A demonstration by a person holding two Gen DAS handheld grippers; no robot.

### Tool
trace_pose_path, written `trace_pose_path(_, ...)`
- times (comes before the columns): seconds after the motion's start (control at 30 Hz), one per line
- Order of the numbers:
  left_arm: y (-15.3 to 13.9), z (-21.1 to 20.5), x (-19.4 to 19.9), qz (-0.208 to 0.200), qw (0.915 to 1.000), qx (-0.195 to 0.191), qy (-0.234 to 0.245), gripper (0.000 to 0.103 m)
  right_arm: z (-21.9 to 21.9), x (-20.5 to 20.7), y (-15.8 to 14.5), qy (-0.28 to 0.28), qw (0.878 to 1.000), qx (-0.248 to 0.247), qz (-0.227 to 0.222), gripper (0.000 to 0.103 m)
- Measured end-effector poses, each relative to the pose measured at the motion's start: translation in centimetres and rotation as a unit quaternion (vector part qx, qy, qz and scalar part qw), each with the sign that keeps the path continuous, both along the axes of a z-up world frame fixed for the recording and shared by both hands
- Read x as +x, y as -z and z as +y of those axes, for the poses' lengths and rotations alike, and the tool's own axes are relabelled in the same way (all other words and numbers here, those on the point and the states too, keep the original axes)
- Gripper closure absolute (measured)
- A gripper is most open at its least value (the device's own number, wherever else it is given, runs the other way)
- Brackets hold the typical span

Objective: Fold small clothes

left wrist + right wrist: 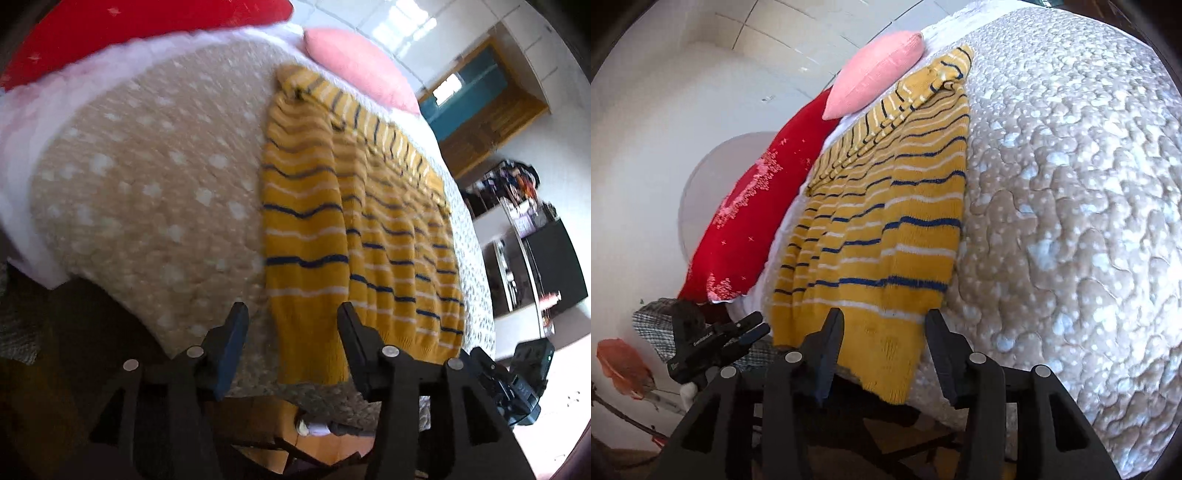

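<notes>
The yellow striped sweater (354,229) lies folded lengthwise on the bed (147,177), its hem end hanging slightly over the near edge. My left gripper (291,314) stands with its jaws apart and released, the hem showing between them, no pad pressing. My right gripper (884,317) is the same: jaws spread, holding nothing, the hem just ahead of them. Beyond the sweater's far end sits a pink cushion (875,74), and a red pillow (753,218) lies along the side away from my right jaws. My worry is the overhang: the knit could slide off the quilted cover if I nudge it. Pinching only the top layer would pull the fold open.
</notes>
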State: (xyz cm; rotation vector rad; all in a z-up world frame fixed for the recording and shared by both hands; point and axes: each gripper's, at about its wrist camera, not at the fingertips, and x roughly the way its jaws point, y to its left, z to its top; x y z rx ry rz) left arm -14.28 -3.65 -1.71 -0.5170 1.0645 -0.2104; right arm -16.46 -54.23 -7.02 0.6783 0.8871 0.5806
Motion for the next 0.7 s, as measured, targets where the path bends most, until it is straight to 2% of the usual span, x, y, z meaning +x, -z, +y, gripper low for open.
trace_pose_path(0.1, 1.5, -1.8, 1.0, 0.023, 0.9994, -0.007, 0.026, 0.055, 2.0, 0.9, 0.4, -0.008, 1.0, -0.014, 0.012, 0.052)
trace_pose_path(0.13, 1.8, -2.4, 1.1, 0.029, 0.999, -0.002, 0.034, 0.08, 2.6, 1.1, 0.5, -0.012, 1.0, -0.018, 0.014, 0.052)
trace_pose_path(0.17, 2.0, -2.8, 1.1, 0.035, 0.9986, 0.002, 0.039, 0.096, 3.0, 1.3, 0.7, -0.015, 1.0, -0.02, 0.015, 0.052)
trace_pose_path(0.23, 1.7, -2.5, 0.8, 0.032, 0.999, -0.006, 0.031, 0.095, 3.7, 1.6, 1.1, -0.023, 0.999, -0.016, 0.02, 0.071)
trace_pose_path(0.27, 1.0, -1.8, 0.5, 0.022, 0.9995, -0.014, 0.018, 0.095, 3.8, 1.7, 1.1, -0.025, 0.999, -0.012, 0.021, 0.094)
trace_pose_path(0.37, -1.6, 1.1, -0.7, -0.01, 0.9987, -0.044, -0.024, 0.095, 2.8, 1.6, 0.0, -0.024, 0.999, 0.021, 0.004, 0.097)
trace_pose_path(0.43, -3.4, 2.7, -1.2, -0.034, 0.9964, -0.07, -0.035, 0.095, 2.2, 1.2, -1.3, -0.023, 0.999, 0.031, -0.014, 0.097)
trace_pose_path(0.53, -4.9, 2.2, -1.7, -0.056, 0.9967, -0.052, -0.029, 0.095, 2.1, 0.8, -3.3, -0.026, 0.998, 0.035, -0.042, 0.097)
trace_pose_path(0.7, -4.7, -1.0, -1.1, -0.056, 0.9984, -0.011, -0.006, 0.095, 3.1, 1.2, -4.0, -0.035, 0.997, 0.028, -0.055, 0.099)
